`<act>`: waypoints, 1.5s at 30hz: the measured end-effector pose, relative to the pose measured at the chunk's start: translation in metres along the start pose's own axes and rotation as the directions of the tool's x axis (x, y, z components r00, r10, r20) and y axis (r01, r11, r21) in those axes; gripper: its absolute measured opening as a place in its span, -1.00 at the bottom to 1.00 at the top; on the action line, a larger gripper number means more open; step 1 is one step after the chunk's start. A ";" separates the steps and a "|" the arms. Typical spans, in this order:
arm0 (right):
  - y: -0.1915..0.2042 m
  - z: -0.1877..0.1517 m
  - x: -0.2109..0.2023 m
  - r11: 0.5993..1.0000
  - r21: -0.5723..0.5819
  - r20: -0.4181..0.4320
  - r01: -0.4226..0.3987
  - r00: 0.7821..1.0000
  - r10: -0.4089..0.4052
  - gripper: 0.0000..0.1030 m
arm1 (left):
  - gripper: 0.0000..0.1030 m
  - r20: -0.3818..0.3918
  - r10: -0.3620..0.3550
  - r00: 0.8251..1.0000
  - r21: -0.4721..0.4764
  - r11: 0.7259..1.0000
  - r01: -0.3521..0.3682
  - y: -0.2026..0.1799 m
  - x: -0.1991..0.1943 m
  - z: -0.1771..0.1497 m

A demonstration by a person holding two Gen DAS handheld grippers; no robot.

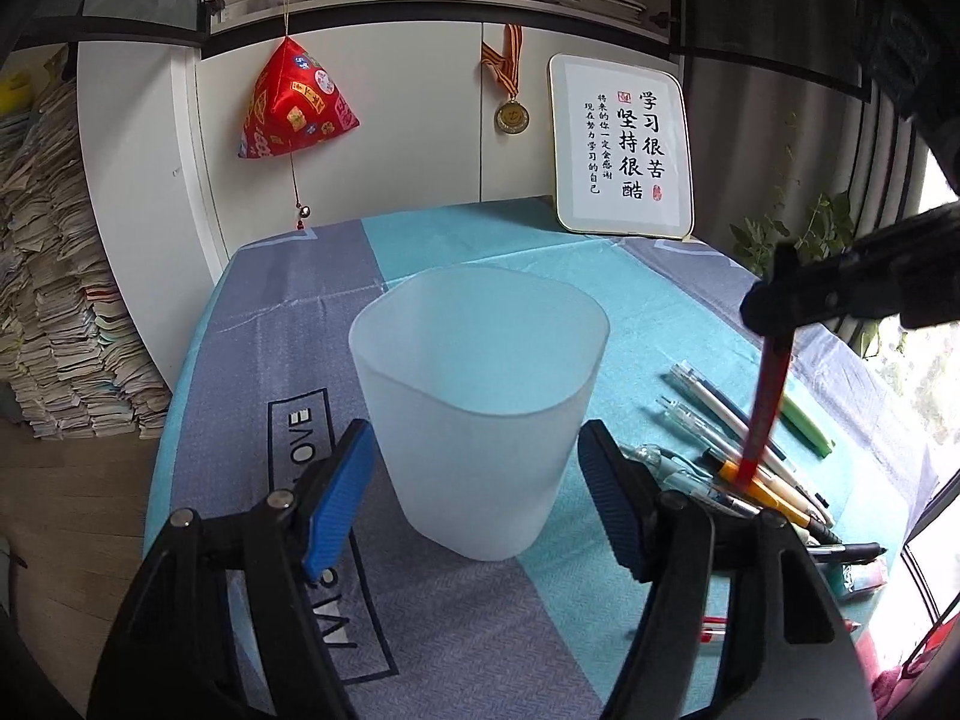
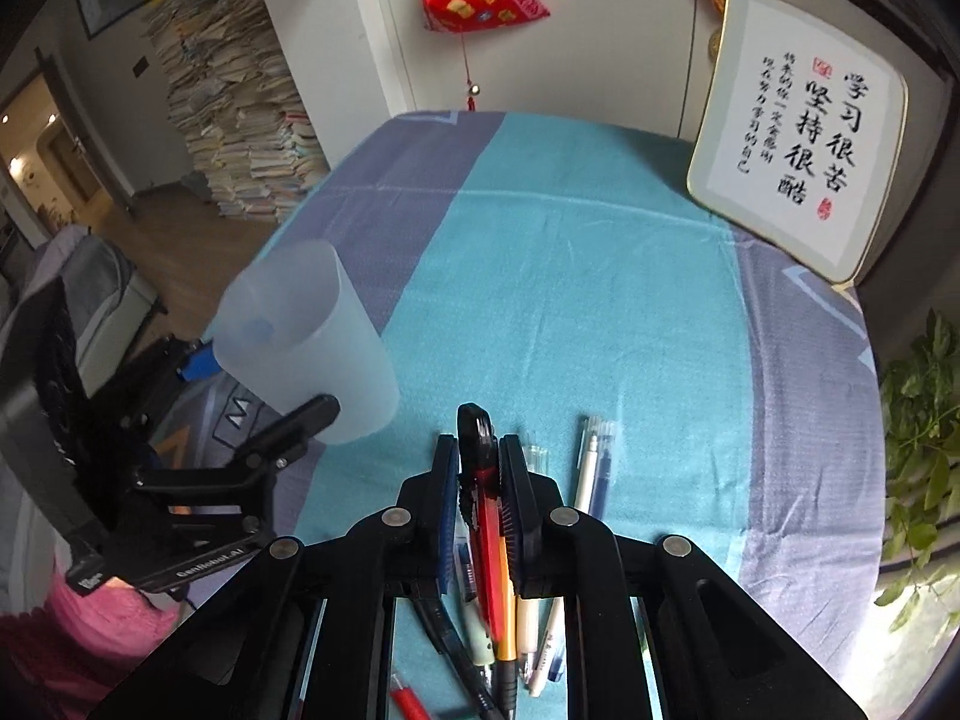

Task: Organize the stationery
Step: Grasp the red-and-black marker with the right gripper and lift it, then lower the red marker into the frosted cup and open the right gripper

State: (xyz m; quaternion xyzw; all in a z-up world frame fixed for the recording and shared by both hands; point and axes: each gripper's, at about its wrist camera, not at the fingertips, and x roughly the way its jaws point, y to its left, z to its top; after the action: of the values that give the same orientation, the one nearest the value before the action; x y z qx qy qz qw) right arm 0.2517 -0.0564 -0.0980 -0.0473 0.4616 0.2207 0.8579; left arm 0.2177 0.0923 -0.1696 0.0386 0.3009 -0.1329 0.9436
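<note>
OK, left wrist view: left gripper (image 1: pixel 477 483) spread wide around the frosted cup (image 1: pixel 480 402), blue pads (image 1: pixel 339 495) flanking it, no visible contact. Cup upright on the blue-grey tablecloth (image 1: pixel 288 276). Right gripper (image 1: pixel 780 300) grips a red pen (image 1: pixel 765 402), tip down among the pen pile (image 1: pixel 762 480) right of the cup

Right wrist view: right gripper (image 2: pixel 479 468) clamped on the red pen (image 2: pixel 483 510), just above the pile (image 2: pixel 522 630). Cup (image 2: pixel 306 342) at left, left gripper (image 2: pixel 288 432) finger alongside it. Framed calligraphy (image 2: pixel 798 138) leans at the table's back
</note>
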 end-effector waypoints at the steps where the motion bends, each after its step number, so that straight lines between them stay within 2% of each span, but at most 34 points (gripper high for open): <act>1: 0.003 0.003 -0.009 1.000 0.000 0.025 -0.001 1.000 0.001 -0.74 | 0.33 0.000 0.001 1.000 0.001 1.000 -0.001 0.000 0.000 0.000; 8: 0.030 0.040 -0.061 0.998 -0.034 0.180 -0.055 0.982 0.060 -0.76 | 0.33 -0.004 0.010 1.000 0.006 1.000 -0.010 -0.001 -0.001 -0.002; 11: 0.042 0.052 -0.075 0.994 -0.062 0.214 -0.088 0.972 0.100 -0.76 | 0.33 -0.004 0.013 1.000 0.006 1.000 -0.013 -0.001 -0.001 -0.002; 14: 0.054 0.059 -0.070 0.987 -0.098 0.194 -0.125 0.971 0.142 -0.76 | 0.33 -0.004 0.015 1.000 0.008 1.000 -0.015 0.000 -0.001 -0.002; 18: 0.064 0.062 -0.040 0.987 -0.107 0.111 -0.116 0.986 0.128 -0.76 | 0.33 -0.004 0.026 1.000 0.006 1.000 -0.026 -0.001 -0.001 -0.002; 24: 0.063 0.057 -0.003 0.988 -0.088 0.033 -0.126 0.991 0.129 -0.76 | 0.33 0.004 0.035 0.999 -0.012 0.999 -0.035 0.003 0.003 0.000; 45: 0.060 0.056 0.017 0.995 -0.069 0.021 -0.079 0.997 0.080 -0.76 | 0.33 -0.001 0.033 0.999 -0.004 0.999 -0.033 0.003 0.004 0.002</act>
State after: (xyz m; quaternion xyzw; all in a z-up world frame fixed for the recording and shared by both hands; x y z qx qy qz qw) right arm 0.2779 0.0192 -0.0725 -0.0554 0.4453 0.2707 0.8517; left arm 0.2230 0.0944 -0.1708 0.0418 0.3010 -0.1166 0.9455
